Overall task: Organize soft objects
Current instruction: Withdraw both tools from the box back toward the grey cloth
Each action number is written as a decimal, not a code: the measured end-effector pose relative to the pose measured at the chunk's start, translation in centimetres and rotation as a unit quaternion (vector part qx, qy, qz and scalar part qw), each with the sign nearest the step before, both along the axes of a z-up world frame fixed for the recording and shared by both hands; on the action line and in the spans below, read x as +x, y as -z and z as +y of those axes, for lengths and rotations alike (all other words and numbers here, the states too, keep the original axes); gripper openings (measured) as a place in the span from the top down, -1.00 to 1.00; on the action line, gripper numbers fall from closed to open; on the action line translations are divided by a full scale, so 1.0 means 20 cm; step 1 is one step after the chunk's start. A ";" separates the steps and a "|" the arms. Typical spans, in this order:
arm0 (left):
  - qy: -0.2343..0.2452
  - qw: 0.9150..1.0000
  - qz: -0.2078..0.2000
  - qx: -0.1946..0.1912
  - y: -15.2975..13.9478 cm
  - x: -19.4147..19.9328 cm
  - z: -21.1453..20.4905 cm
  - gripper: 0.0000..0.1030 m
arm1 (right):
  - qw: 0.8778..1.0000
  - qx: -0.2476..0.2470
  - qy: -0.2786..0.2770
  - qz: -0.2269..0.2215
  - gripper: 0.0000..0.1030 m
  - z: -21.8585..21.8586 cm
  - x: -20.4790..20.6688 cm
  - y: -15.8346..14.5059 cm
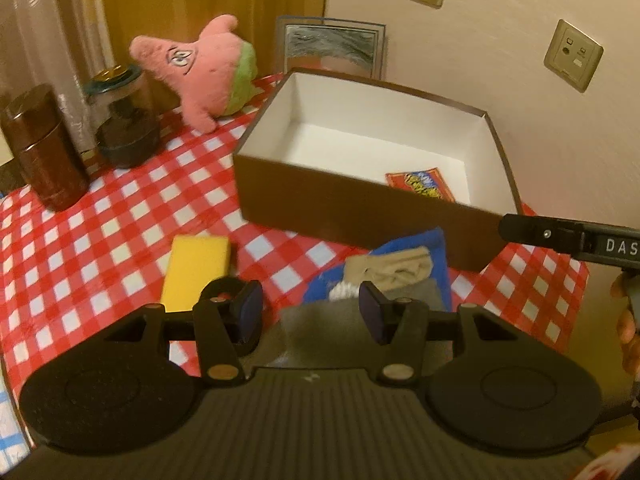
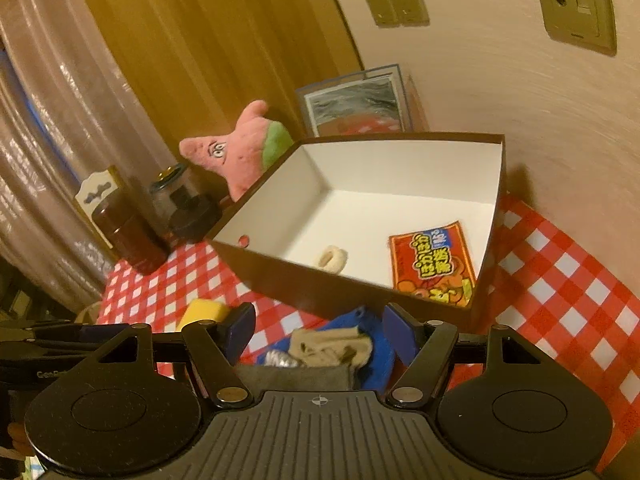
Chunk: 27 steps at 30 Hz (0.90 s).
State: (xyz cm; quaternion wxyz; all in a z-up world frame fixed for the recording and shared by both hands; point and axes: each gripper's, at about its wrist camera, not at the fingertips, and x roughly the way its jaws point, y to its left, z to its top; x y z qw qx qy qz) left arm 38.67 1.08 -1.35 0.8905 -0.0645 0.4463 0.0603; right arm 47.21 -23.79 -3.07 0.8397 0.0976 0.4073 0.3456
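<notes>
A brown box [image 1: 352,216] with a white inside stands on the red checked table; it holds a red snack packet [image 2: 434,264] and a small cream ring [image 2: 331,257]. In front of it lies a pile: a blue cloth [image 1: 420,248], a beige sock [image 1: 392,270], a grey cloth [image 1: 332,328] and a white scrunchie [image 1: 344,290]. A yellow sponge [image 1: 196,266] lies left of the pile. A pink starfish plush [image 1: 204,68] stands at the back. My left gripper [image 1: 310,312] is open and empty above the pile. My right gripper [image 2: 318,332] is open and empty above the same pile.
A brown canister [image 1: 44,148] and a glass jar with a dark object [image 1: 124,120] stand at the back left. A framed picture [image 1: 332,46] leans on the wall behind the box. The table's right edge [image 1: 576,300] is near the box.
</notes>
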 end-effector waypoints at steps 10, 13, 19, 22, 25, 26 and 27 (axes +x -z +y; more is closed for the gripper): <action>-0.022 1.000 0.007 0.001 0.05 -0.22 0.11 0.02 | 0.999 -0.014 -0.033 -0.011 -0.36 0.09 -0.20 0.03; -0.027 0.999 0.017 -0.006 0.09 -0.28 0.14 0.02 | 0.998 -0.029 -0.057 -0.018 -0.36 0.14 -0.27 0.07; -0.038 0.998 0.036 -0.017 0.18 -0.37 0.19 0.02 | 0.993 -0.065 -0.102 -0.014 -0.36 0.26 -0.38 0.21; -0.043 0.998 0.044 -0.021 0.21 -0.40 0.21 0.02 | 0.990 -0.078 -0.115 -0.007 -0.36 0.30 -0.42 0.26; -0.047 0.997 0.053 -0.025 0.24 -0.42 0.24 0.02 | 0.986 -0.093 -0.135 -0.009 -0.36 0.35 -0.46 0.29; -0.048 0.997 0.055 -0.026 0.25 -0.43 0.24 0.02 | 0.984 -0.101 -0.143 -0.016 -0.36 0.37 -0.48 0.31; -0.047 0.997 0.057 -0.027 0.26 -0.44 0.25 0.02 | 0.982 -0.111 -0.151 -0.024 -0.36 0.38 -0.50 0.32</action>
